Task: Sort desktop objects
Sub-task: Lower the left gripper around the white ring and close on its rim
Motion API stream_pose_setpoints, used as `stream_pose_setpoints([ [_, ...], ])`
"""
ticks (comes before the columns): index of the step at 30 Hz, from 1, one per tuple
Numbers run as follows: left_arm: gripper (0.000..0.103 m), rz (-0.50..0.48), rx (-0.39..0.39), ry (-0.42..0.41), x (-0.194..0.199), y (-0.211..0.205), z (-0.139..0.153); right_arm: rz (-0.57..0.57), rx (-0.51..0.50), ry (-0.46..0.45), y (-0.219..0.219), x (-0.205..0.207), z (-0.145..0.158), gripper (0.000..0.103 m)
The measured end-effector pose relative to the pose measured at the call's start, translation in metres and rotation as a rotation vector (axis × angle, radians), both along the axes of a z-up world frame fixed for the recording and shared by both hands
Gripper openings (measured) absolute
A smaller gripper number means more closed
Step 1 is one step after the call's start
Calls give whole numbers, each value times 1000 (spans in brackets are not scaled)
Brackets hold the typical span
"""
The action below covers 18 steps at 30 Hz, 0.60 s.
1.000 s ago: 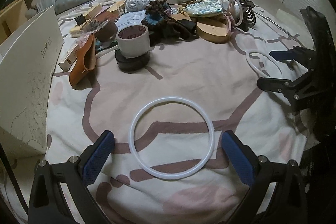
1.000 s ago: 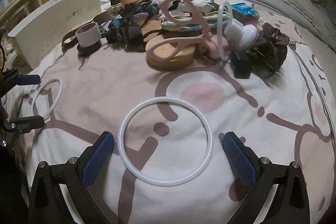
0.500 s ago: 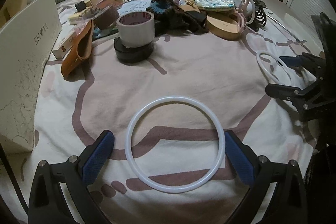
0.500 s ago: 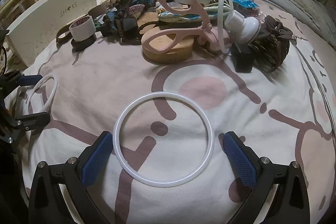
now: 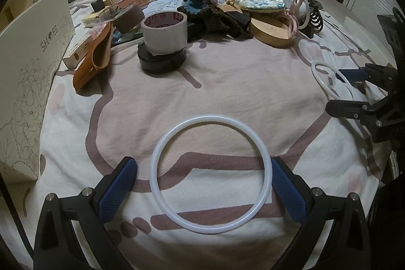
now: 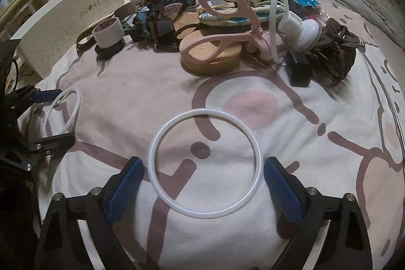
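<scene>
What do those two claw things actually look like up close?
Both match. The left gripper and right gripper each have two angular black fingers with silver screws, tipped by blue pads textured like fine mesh. No cables, labels or sleeves are visible.

Two white rings (image 5: 210,173) (image 5: 329,82); two stacked tape rolls (image 5: 164,29) (image 5: 161,61); perhaps one shoebox (image 5: 27,72).

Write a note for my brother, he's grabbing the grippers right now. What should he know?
Left gripper: open around a white ring; one finger touches it, not clamped.
Right gripper: open around a second ring, with small gaps on both sides.
The tape, scissors and other bits sit piled at the far side, beside the shoe box.
Done: nothing visibly sorted.
Left: grip both rings, then sort the pile.
</scene>
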State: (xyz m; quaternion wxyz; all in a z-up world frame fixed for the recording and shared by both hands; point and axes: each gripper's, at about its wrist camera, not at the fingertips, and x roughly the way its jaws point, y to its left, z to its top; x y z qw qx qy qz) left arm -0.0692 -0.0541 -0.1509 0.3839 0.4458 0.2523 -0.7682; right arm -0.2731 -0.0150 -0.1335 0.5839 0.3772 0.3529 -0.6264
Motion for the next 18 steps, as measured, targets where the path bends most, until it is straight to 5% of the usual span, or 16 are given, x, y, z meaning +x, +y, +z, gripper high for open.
stream_pose_setpoints([
  [11,101,-12,13,18,3,0,4,29,21,14,-6,13,4,85],
  [18,85,-38,-14,11,2,3,10,46,11,23,-7,20,9,85],
])
